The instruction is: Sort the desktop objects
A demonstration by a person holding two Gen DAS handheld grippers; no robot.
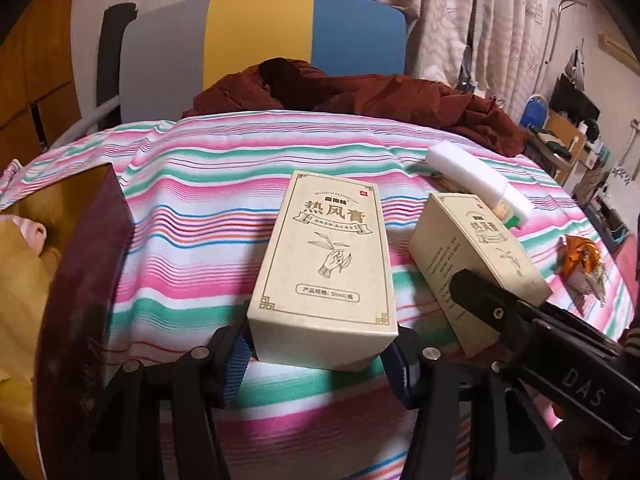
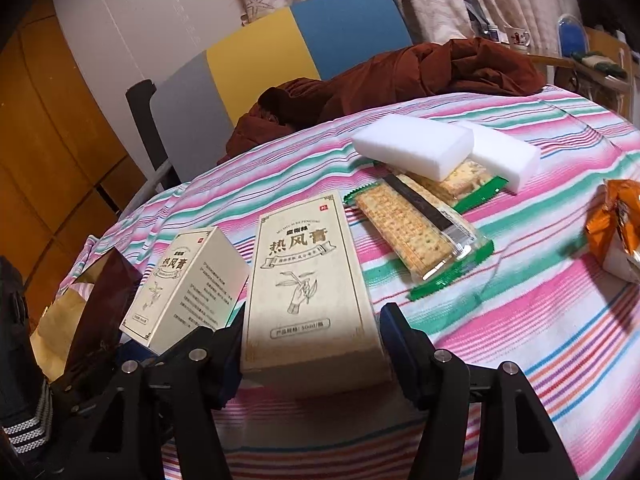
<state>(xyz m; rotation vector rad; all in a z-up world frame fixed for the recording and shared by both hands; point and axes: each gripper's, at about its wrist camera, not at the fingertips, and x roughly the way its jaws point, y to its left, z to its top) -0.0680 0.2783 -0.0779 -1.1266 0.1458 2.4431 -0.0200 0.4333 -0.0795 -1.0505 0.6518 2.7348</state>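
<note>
One table covered by a pink, green and white striped cloth point(image 2: 520, 320) carries everything. One rust-brown crumpled garment point(image 2: 420, 76) lies on its far edge, before one chair with a grey, yellow and blue back point(image 2: 280, 52).

One dark maroon glossy paper bag with a tan lining point(image 1: 80, 280) stands open at the near left.

Cream cardboard boxes printed with dark Chinese lettering and a hand-and-sprig drawing: two. The first cream box point(image 1: 324, 264) is between the fingers of the left gripper point(image 1: 320, 364); the second cream box point(image 2: 308, 280) is between the fingers of the right gripper point(image 2: 316, 344). In the left wrist view the second box sits to the right of the first, tilted, with the right gripper's black finger against its near side.

White rectangular foam blocks point(image 2: 416, 146): two, at the far right, side by side, the nearer one resting on the cracker packs.

Clear cracker packs with green ends point(image 2: 416, 236): two, near centre-right, one partly beneath the foam.

One orange crinkled snack wrapper point(image 2: 612, 228) lies at the right edge.

Left gripper: jaws about half spread, blue-padded fingers flanking the first box's near end; pads appear to meet its sides, so it is gripped. Right gripper: similarly spread, left finger at the second box's side, but contact on the right finger cannot be confirmed.
</note>
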